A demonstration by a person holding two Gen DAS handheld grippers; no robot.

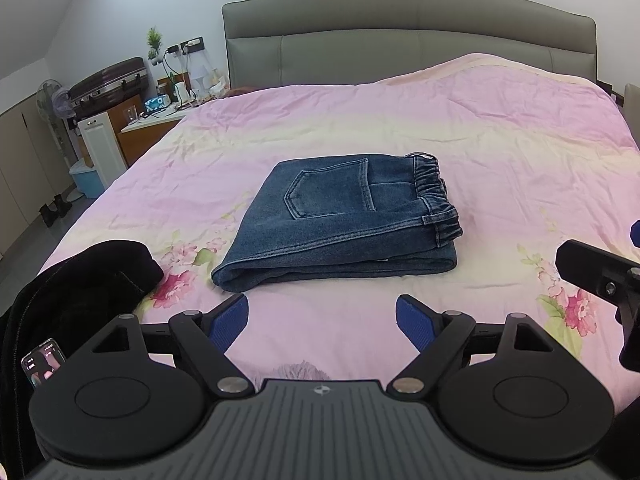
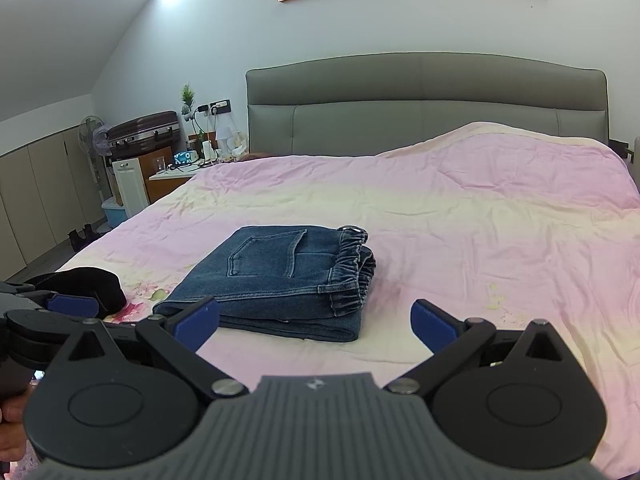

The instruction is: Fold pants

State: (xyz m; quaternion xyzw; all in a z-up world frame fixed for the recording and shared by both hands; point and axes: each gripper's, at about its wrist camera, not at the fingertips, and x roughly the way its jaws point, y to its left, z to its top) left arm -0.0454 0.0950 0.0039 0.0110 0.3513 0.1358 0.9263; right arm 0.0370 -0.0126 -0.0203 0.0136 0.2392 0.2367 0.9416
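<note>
I hold a pair of tongs in each hand, and both pairs hover over the near part of a bed with nothing between their blue pads. My left tongs (image 1: 322, 316) are spread wide apart, and my right tongs (image 2: 316, 320) are spread just as wide.

The pants (image 1: 340, 220) look finished to me: a compact blue denim bundle lying near the middle of the pink flowered bedspread (image 1: 500, 140), just ahead of both pairs of tongs. So I judge the step in hand is simply to draw back and leave the stack alone. To do that well I would keep the pads apart and lift clear. I would not drag across the cloth, since a snag on the near fold could pull the layers open.

The pants are dark washed denim with paler stitching. A back pocket faces up on the top layer. The gathered elastic waistband sits at the right end, bunched and a little puffy. The rounded fold is at the left end, and the layered edges face me.

A black garment (image 1: 100, 280) lies on the bedspread to the left, apart from the pants.
</note>
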